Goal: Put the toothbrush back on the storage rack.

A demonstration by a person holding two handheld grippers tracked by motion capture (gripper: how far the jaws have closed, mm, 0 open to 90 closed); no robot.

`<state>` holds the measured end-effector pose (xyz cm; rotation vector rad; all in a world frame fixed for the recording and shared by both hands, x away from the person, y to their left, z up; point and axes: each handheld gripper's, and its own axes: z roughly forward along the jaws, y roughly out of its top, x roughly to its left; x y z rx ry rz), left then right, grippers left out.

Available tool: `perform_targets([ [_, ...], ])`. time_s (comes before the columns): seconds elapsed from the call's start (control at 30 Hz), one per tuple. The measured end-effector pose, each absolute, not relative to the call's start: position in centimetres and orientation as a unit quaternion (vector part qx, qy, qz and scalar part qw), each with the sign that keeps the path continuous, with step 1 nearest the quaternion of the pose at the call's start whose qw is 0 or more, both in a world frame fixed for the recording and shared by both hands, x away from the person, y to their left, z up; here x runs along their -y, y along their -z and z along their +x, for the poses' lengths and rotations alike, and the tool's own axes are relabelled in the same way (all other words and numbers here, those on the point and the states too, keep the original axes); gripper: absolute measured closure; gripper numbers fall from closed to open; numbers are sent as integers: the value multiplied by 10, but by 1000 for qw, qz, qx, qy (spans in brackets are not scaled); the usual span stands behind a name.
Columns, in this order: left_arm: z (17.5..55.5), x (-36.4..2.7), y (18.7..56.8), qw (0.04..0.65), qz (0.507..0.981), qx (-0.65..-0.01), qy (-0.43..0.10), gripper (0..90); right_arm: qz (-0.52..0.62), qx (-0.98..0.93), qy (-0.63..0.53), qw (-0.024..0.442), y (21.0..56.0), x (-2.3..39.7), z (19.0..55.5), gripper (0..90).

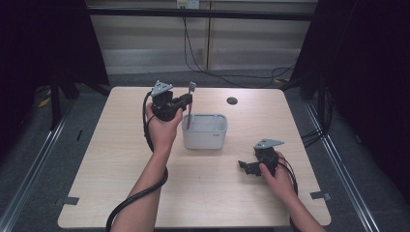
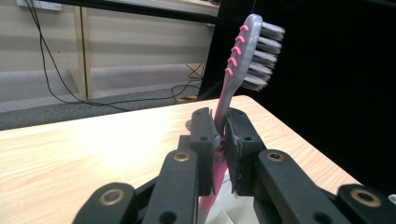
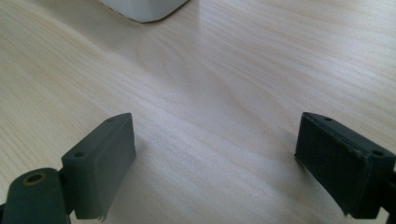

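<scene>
A pink and grey toothbrush stands nearly upright over the left end of a white rectangular bin, bristle head up. My left gripper is shut on its handle; in the left gripper view the two pads clamp the handle of the toothbrush, whose lower end dips toward the bin's white rim. My right gripper rests low over the table at the right, jaws wide apart with nothing between them. In the right gripper view its pads frame bare wood, and the bin's corner lies ahead.
The wooden table has a round dark cable hole behind the bin. Black curtains flank both sides, and cables lie on the grey floor past the far edge. Tape marks sit at the front corners.
</scene>
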<state>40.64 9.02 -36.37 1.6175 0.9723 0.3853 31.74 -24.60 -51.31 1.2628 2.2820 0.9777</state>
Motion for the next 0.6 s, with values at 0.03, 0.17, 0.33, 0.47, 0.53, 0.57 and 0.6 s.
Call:
perform_targets([
  [0.03, 406, -91, 365, 570, 691, -414, -163, 824, 446, -806, -346, 177, 513, 246, 317, 114],
  [0.17, 405, -92, 367, 568, 692, -415, -164, 824, 446, -806, -345, 177, 513, 246, 317, 114],
  [0.33, 404, -92, 369, 567, 692, -416, -165, 824, 446, -807, -346, 178, 513, 246, 317, 114],
  [0.47, 403, -93, 371, 566, 692, -417, -164, 824, 446, -806, -346, 177, 513, 246, 317, 114],
  [0.53, 403, -93, 373, 564, 694, -416, -164, 824, 446, -806, -345, 177, 513, 246, 317, 114],
  [0.57, 402, -92, 375, 564, 693, -418, -163, 824, 446, -806, -345, 177, 513, 246, 317, 114],
  [0.6, 402, -92, 375, 564, 693, -418, -163, 823, 446, -806, -345, 177, 513, 246, 317, 114],
])
